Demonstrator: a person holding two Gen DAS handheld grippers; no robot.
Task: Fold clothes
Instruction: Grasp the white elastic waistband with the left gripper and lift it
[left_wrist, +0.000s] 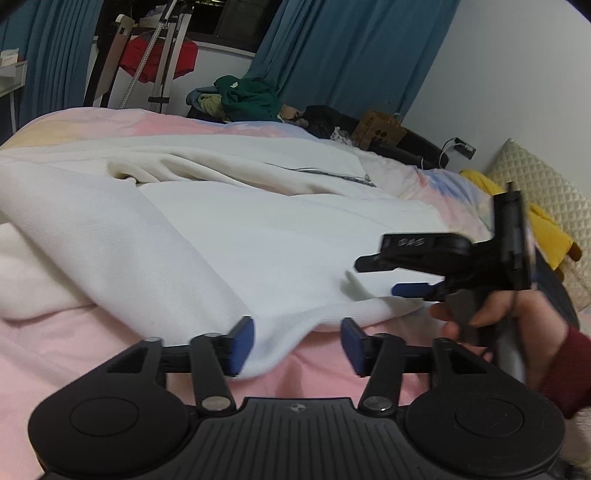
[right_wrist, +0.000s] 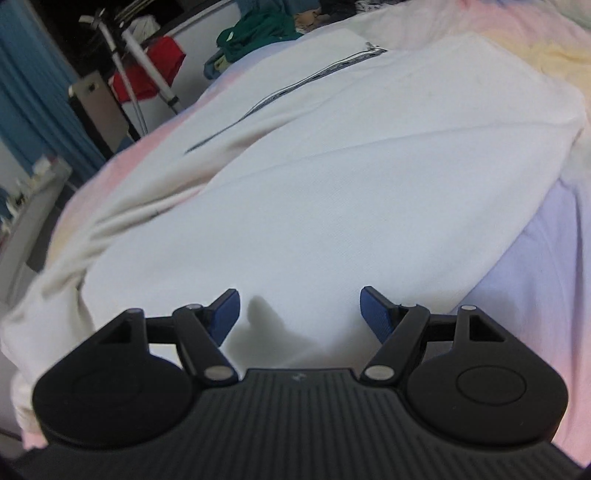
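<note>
A white zip-up garment (left_wrist: 229, 229) lies spread on a pink and pastel bed cover (left_wrist: 66, 343). Its zip (right_wrist: 280, 92) runs across the far part in the right wrist view, where the garment (right_wrist: 314, 192) fills the middle. My left gripper (left_wrist: 297, 345) is open, its blue pads on either side of the garment's near hem fold. My right gripper (right_wrist: 300, 314) is open just above the white cloth, holding nothing. It also shows in the left wrist view (left_wrist: 384, 275), low over the hem at the right, held by a hand in a dark red sleeve.
A pile of green and other clothes (left_wrist: 243, 98) lies at the bed's far side. A yellow garment (left_wrist: 543, 225) and a quilted pillow (left_wrist: 546, 192) are at the right. A rack with a red cloth (left_wrist: 159, 55) and blue curtains (left_wrist: 347, 48) stand behind.
</note>
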